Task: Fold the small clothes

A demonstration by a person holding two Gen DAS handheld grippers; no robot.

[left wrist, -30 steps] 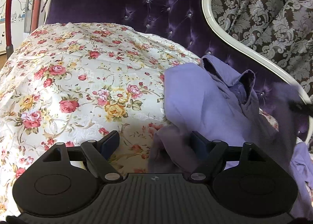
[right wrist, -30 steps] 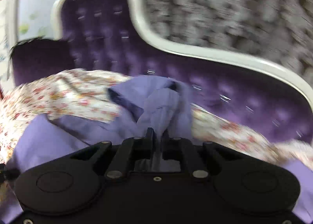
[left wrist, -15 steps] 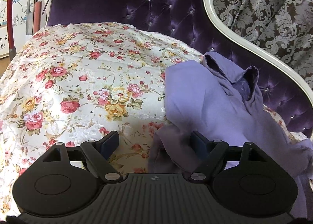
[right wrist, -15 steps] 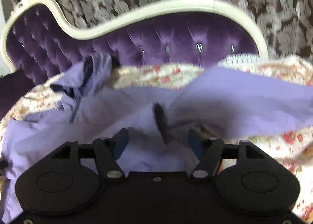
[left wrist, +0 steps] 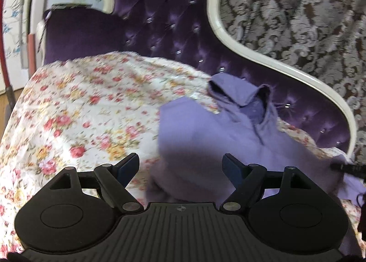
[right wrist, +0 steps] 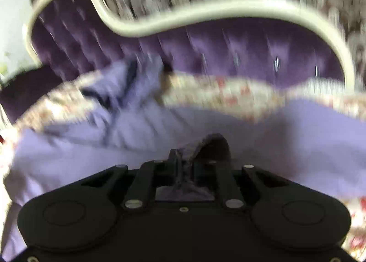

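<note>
A lilac hoodie (left wrist: 205, 129) lies crumpled on the floral bedspread (left wrist: 80, 102), its hood (left wrist: 242, 97) up near the headboard. My left gripper (left wrist: 180, 166) is open just above the hoodie's near edge, holding nothing. In the blurred right wrist view the hoodie (right wrist: 91, 147) spreads across the bed, and my right gripper (right wrist: 184, 161) is shut on a dark fold of its fabric (right wrist: 210, 145). The tip of the right gripper shows at the left view's right edge (left wrist: 350, 167).
A tufted purple headboard (left wrist: 164, 22) with a white frame (left wrist: 263, 56) curves behind the bed. Patterned brown curtain (left wrist: 297, 10) hangs behind it. A red pole (left wrist: 4, 33) stands at the far left.
My right gripper has shut on a fold of the hoodie; half a second ago it was open. My left gripper has lifted and drawn back, still open.
</note>
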